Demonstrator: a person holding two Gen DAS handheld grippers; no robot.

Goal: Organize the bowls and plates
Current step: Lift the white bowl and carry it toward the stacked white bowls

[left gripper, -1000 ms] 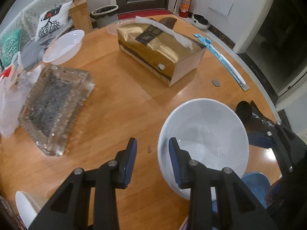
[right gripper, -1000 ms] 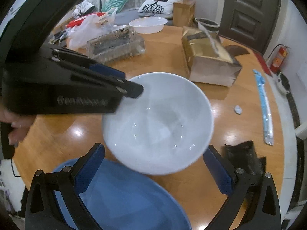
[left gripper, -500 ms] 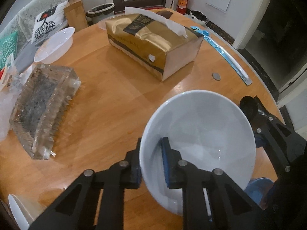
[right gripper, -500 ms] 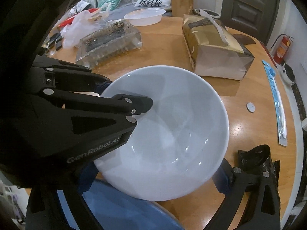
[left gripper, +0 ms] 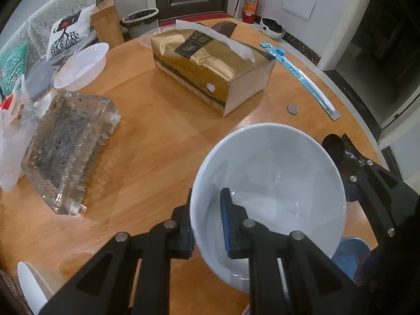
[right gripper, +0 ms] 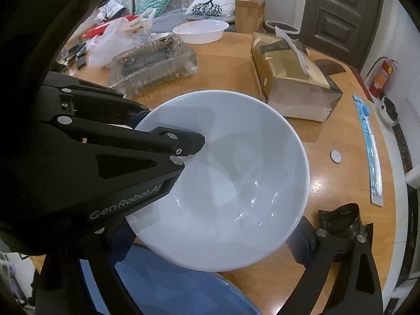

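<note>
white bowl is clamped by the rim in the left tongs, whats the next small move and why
Probably carry the white bowl over the blue plate and lower it there. The left tongs are shut on its rim, one pad inside and one outside. The right tongs stand wide open on either side of the bowl without gripping it.

Three white bowls [left gripper: 267, 183] — one blue plate [right gripper: 168, 288], one tissue box [left gripper: 212, 73].

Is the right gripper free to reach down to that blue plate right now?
Probably not yet. The white bowl, pinched at its rim by the left gripper, hangs over the blue plate, between the right gripper's open fingers.
</note>
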